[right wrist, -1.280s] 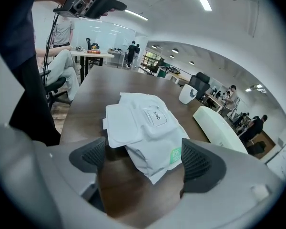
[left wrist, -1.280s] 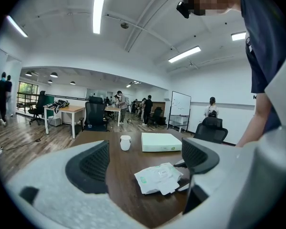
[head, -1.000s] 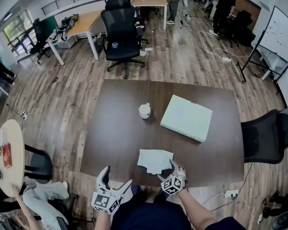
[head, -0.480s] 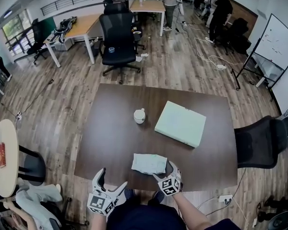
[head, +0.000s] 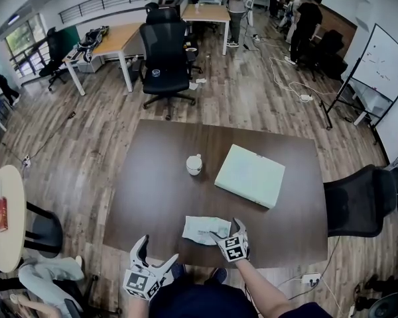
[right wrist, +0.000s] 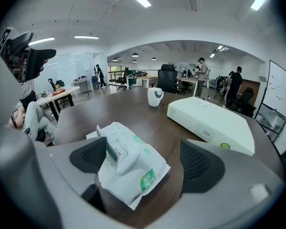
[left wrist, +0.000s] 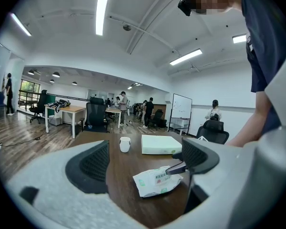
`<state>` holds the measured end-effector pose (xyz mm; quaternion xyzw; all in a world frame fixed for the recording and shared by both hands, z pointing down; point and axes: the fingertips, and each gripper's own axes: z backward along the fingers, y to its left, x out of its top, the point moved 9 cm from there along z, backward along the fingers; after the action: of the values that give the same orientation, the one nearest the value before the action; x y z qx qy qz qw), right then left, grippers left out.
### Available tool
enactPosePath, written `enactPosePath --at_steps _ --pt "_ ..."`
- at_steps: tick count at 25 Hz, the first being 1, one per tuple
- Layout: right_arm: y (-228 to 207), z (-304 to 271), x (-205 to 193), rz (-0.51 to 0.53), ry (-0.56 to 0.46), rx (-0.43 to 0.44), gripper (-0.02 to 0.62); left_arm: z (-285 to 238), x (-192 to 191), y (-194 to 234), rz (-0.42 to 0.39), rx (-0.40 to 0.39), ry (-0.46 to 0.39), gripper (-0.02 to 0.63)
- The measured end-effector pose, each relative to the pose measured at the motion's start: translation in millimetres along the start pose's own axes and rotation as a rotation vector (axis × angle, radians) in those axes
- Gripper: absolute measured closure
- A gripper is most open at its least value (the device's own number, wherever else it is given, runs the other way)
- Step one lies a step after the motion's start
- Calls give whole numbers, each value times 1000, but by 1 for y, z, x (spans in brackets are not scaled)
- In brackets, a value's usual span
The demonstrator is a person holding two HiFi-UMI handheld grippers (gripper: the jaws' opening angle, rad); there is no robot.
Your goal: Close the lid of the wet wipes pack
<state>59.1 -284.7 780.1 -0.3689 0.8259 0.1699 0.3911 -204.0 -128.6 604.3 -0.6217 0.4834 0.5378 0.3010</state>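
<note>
The wet wipes pack (head: pixel 204 230) lies along the worktop's (head: pixel 159 177) near edge, just ahead of the right gripper's (head: pixel 225 230) spread jaws. The left gripper (head: pixel 158 250), also agape and empty, hangs farther off.

The wet wipes pack (head: pixel 204 229) is a soft, crumpled white pouch with green print, lying flat at the lower centre of the head view. In the right gripper view it fills the lower centre-left. Its white lid (right wrist: pixel 120 151) sits on top, tilted up at its left edge; whether it is fully shut cannot be told.
</note>
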Motion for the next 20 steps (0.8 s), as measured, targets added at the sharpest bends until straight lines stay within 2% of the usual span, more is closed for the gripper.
enactPosePath --at_steps 10,13,20 --pt "-7 -28 8 -141 130 -86 100 -1 2 9 17 25 -15 133" --pt "-6 -31 7 -163 146 -102 100 0 5 13 55 33 -39 133" --pt "-7 -46 4 -177 231 -141 104 -7 9 14 56 24 -42 133"
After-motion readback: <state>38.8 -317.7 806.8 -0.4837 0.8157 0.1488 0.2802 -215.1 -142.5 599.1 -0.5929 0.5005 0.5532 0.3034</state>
